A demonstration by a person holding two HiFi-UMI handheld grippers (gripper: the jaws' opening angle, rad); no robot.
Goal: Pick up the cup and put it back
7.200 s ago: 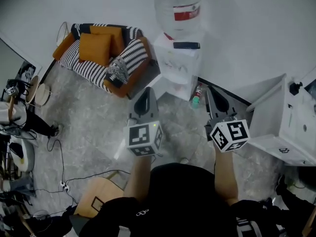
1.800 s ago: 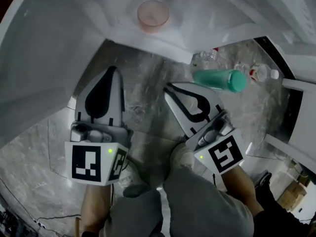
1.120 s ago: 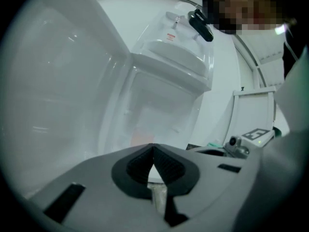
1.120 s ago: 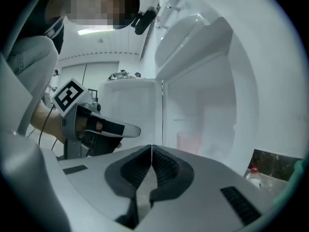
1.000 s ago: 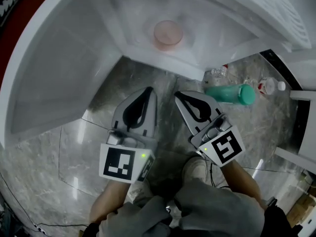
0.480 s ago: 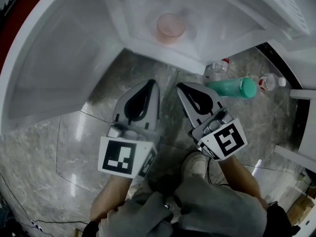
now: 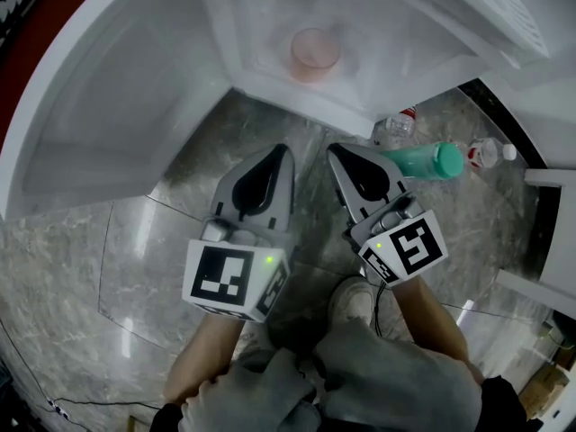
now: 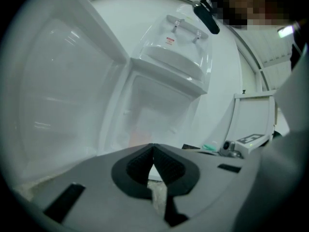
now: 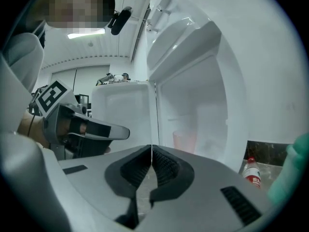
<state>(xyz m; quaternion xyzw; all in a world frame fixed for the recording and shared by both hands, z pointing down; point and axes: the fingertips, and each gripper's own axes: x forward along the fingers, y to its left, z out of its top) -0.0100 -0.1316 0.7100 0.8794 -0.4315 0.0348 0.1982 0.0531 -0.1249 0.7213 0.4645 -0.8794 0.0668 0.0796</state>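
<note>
Low down, the water dispenser's open compartment (image 7: 396, 25) fills 12 o'clock, its door (image 7: 108, 97) swung out toward 10. Below it the left gripper (image 7: 277, 156) and right gripper (image 7: 351, 157) hover over the floor, both pressed together on nothing. A green bottle (image 7: 418, 162) lies at 2 o'clock. The pink cup (image 7: 315, 52) stands upright inside the compartment. It is probably thin plastic, light and easily squashed, so a gentle pinch across the wall near the rim suits it.
</note>
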